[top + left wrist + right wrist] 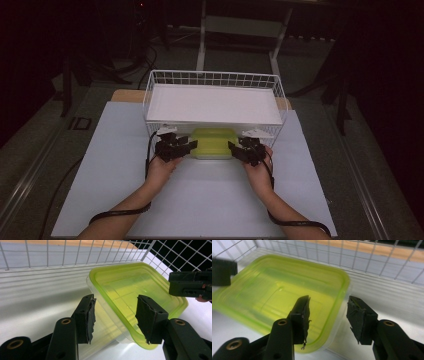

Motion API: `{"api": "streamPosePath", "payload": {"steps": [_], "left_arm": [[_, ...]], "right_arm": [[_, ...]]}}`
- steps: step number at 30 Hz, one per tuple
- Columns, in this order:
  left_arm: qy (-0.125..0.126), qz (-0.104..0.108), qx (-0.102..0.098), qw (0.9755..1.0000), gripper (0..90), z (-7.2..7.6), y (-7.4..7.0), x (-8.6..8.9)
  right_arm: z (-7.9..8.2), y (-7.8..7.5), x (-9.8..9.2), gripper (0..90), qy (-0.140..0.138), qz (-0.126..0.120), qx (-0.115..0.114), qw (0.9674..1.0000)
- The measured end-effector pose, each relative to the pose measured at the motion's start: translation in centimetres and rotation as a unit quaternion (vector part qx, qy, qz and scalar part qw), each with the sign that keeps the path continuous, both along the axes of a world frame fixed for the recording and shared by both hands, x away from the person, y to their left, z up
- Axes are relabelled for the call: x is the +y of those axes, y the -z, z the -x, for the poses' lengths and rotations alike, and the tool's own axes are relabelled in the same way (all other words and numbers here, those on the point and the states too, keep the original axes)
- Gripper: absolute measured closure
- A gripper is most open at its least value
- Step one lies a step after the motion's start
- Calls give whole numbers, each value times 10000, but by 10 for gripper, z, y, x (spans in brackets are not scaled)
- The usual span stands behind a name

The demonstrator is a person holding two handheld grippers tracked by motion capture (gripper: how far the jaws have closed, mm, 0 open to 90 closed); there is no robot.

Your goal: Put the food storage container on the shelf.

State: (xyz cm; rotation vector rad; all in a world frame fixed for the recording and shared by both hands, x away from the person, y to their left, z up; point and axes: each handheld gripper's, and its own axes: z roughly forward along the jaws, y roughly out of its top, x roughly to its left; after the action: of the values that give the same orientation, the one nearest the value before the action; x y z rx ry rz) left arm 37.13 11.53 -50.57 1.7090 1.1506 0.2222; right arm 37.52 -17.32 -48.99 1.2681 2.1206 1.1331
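The work in hand is with the green-lidded box (214, 143), which sits at the centre of the high view, half under the front edge of the wire basket (215, 79) and half out on the worktop (210, 200). Whether it goes in or comes out, I cannot tell; I judge the job is about in the middle, because the box is neither fully inside nor fully free.

The left hand-held gripper (189, 146) is at the left end of the box and the right hand-held gripper (235, 148) at the right end. In the left gripper view the jaws stand apart, one on each side of the near corner of the box (130, 297), with a gap to the lid rim. In the right gripper view it is the same: the jaws are spread, one above the lid (279, 292) and one beyond the edge. So both are released and bracket the box without pinching it. What is left, in my judgement, is to close on both ends and then move the box.

Count: one box with one green lid, one wire basket with a white flat board (212, 104) on it, one worktop, two hand-held grippers, two hands.
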Motion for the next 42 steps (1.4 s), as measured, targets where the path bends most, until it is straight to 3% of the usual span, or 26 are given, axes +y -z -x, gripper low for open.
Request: {"api": "streamPosePath", "payload": {"steps": [9,15,17,20,21,24,25,32,33,36,38,40,42], "left_arm": [[114,-88,-87,9999,498,18,-2,9],[281,-76,-281,9992,470,37,-9,15],[362,-137,-345,9987,471,44,-11,15],[427,-161,-357,9983,469,52,-10,16],[427,-161,-357,9983,447,52,-10,16],[572,3,-403,9975,408,58,-8,22],[626,94,-459,9969,380,59,-7,24],[730,199,-474,9960,330,61,-1,28],[767,218,-498,9956,290,62,-1,29],[696,-52,-741,9948,135,65,-2,26],[645,-173,-760,9949,4,65,-2,25],[570,-145,-789,9951,0,67,-1,26],[512,-266,-822,9949,0,67,0,26]], "right_arm": [[24,-8,1,506,-193,-6,-121,9997],[44,-15,7,511,-478,-104,-147,9987],[51,-13,11,551,-622,-177,-43,9979],[57,-11,15,746,-659,-86,-86,9978],[57,-11,15,746,-659,-86,-86,9978],[60,-5,21,896,-815,89,-20,9966],[61,-4,23,897,-835,118,22,9964],[55,10,36,899,-894,293,90,9955],[54,12,37,899,-889,300,92,9955],[50,17,40,899,-867,325,160,9956],[46,19,42,899,-852,345,166,9956],[42,20,43,899,-822,308,188,9960],[38,20,45,899,-788,299,176,9963]]}}
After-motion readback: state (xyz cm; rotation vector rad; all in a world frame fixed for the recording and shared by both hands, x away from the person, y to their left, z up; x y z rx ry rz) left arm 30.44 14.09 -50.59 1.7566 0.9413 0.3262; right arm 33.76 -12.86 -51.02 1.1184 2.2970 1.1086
